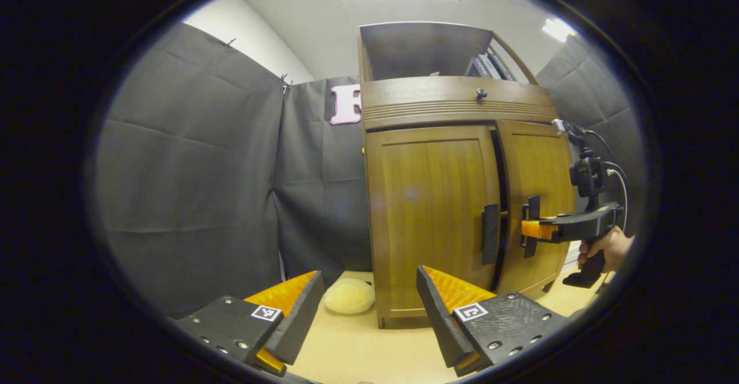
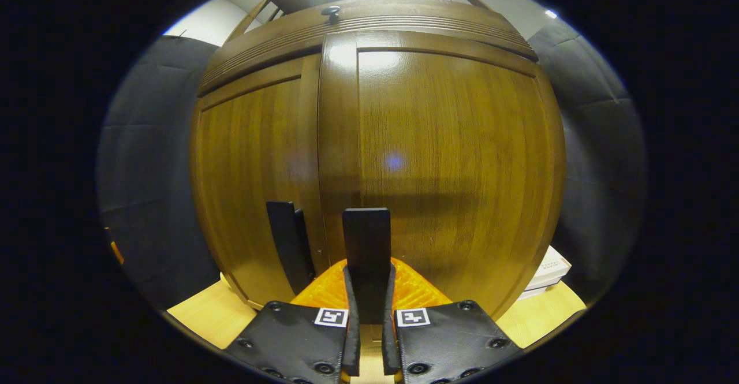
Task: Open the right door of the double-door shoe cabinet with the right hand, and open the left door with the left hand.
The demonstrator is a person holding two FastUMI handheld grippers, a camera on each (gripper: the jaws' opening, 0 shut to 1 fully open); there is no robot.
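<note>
R claw (image 2: 368,309) level, pinching R door handle (image 2: 366,245); L claw (image 1: 369,309) spread wide, off L door (image 1: 430,211).

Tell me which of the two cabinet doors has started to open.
The right door: it stands slightly ajar, the right tongs shut on its handle. The left door sits flush, untouched.

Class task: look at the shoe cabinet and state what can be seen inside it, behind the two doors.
Only a dark gap shows where the right door stands slightly ajar, its handle clamped by the right tool. The left door is closed, so the contents stay hidden.
</note>
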